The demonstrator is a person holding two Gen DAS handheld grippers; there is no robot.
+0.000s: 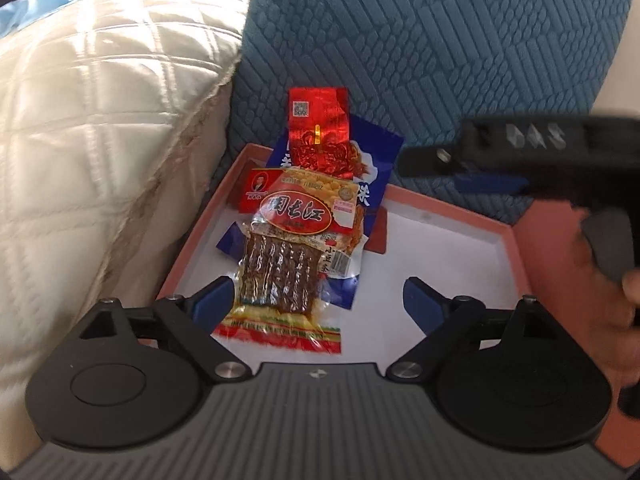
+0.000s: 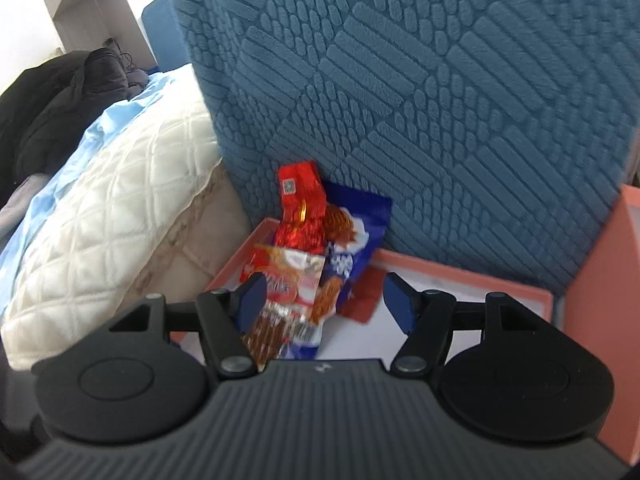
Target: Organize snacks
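A pink box with a white floor (image 1: 440, 248) holds a pile of snacks. On top lies a clear packet of brown strips (image 1: 280, 264) with a red oval label. Behind it a red foil packet (image 1: 316, 128) and a blue packet (image 1: 372, 152) lean on the cushion, and a small red packet (image 1: 254, 188) sits at the left. My left gripper (image 1: 318, 304) hangs open over the box, its left finger beside the clear packet. My right gripper (image 1: 440, 168) comes in from the right, held by a hand. In the right wrist view the right gripper (image 2: 326, 304) is open above the pile (image 2: 298, 200).
A blue textured cushion (image 2: 400, 100) stands right behind the box. A white quilted cushion (image 1: 100, 120) presses against the box's left side. A pink lid or wall (image 2: 600, 280) rises at the right. Dark clothing (image 2: 60, 92) and light blue cloth lie far left.
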